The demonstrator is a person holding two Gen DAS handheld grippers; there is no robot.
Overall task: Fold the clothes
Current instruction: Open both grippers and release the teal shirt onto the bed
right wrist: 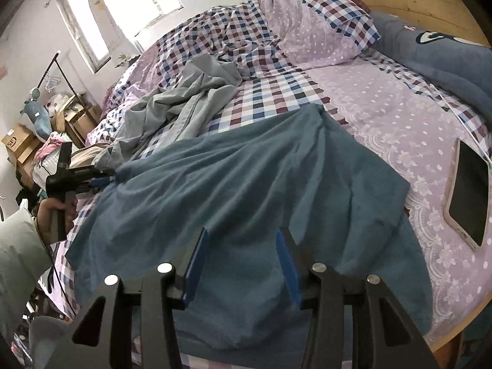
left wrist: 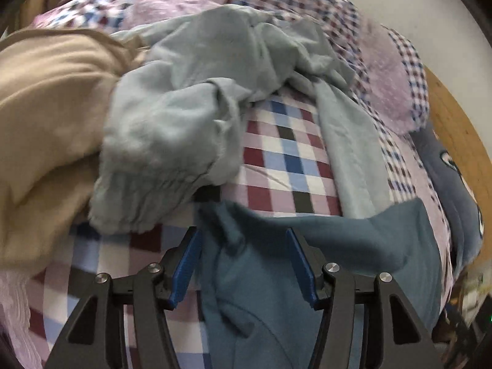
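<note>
The bed (right wrist: 384, 98) filled most of the right wrist view, covered in a lilac sheet with white dots and panels of red, blue and white check; its wooden headboard (right wrist: 415, 3) curved across the upper right of the frame. A dark blue blanket (right wrist: 446, 64) lay bunched against the headboard at the right edge.

The blue garment (right wrist: 246, 184) sprawled over the centre and lower part of that frame, creased from its left corner toward the upper right. Above it, in the upper left centre, the grey garment (right wrist: 184, 101) lay crumpled on the check panel. In the left wrist view a tan garment (left wrist: 46, 107) was heaped in the left of the frame, touching the grey one.

A person's hand (right wrist: 53, 215) at the left edge of the right wrist view held the left claw (right wrist: 104, 180), whose tips met the left corner of the blue garment. In its own camera the left claw (left wrist: 243, 252) stood spread at the bottom centre, a fold of the blue cloth lying between the blue pads (left wrist: 184, 270) without visible pressure.

The right claw (right wrist: 243, 261) was also spread at the bottom centre of its frame, blue cloth beneath and between its fingers, neither pad clearly pressing it.

A phone (right wrist: 469, 196) lay face up at the right edge.
</note>
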